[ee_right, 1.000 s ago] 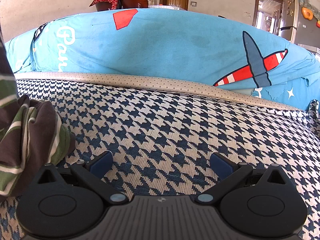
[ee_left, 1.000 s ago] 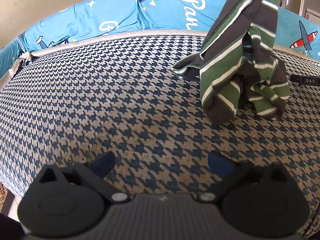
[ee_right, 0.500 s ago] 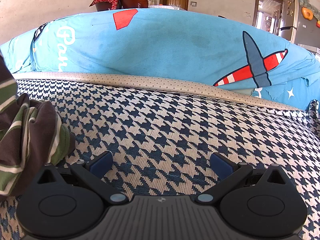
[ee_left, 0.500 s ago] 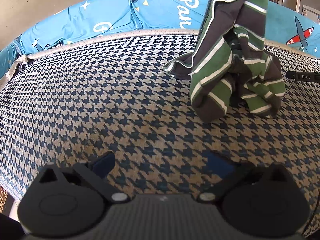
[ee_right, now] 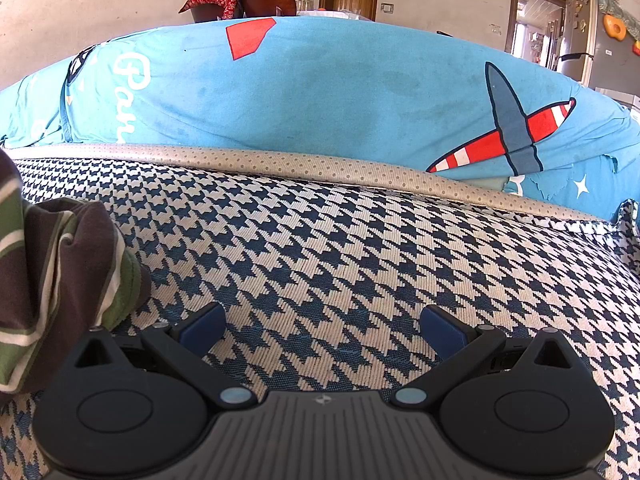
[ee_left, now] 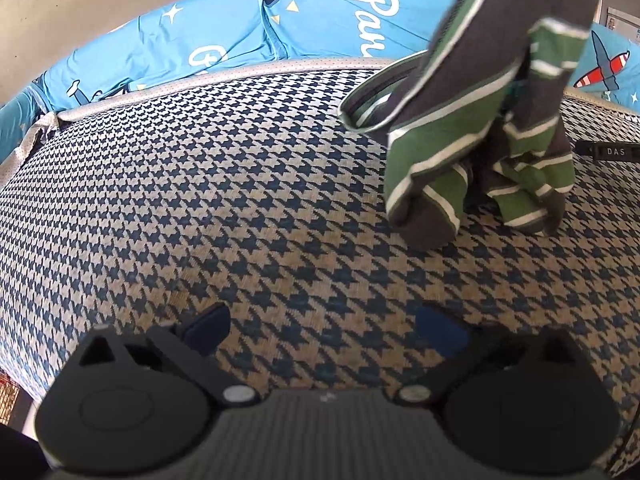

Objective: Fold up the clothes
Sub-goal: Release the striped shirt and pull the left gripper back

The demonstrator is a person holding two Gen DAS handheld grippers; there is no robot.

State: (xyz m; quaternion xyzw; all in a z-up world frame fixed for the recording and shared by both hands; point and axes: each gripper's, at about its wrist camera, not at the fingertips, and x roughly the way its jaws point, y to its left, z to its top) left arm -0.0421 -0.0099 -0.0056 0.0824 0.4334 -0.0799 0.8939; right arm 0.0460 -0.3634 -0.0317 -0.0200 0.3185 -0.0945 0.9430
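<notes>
One garment (ee_left: pixel 476 120) is counted: a knitted piece in dark brown and green bands with thin cream stripes. It is seen bunched and twisted, its upper part drawn upward out of the left wrist view, its lower folds resting on the houndstooth cushion (ee_left: pixel 240 200). What lifts it is not shown. In the right wrist view the same garment (ee_right: pixel 60 276) is seen as a crumpled mass at the near left part of the cushion (ee_right: pixel 360 248), just beside the right tool's left finger.

Two tools are counted. The left tool (ee_left: pixel 322 326) is held above the cushion, near its front edge, with jaws spread wide and nothing between them; the garment lies well beyond it, to the right. The right tool (ee_right: pixel 322 326) is likewise held with jaws wide apart and empty, low over the cushion.

One blue cover (ee_right: pixel 320 88) printed with aeroplanes, stars and white lettering is noted behind the cushion, separated from it by one dotted beige piping strip (ee_right: pixel 280 162).
</notes>
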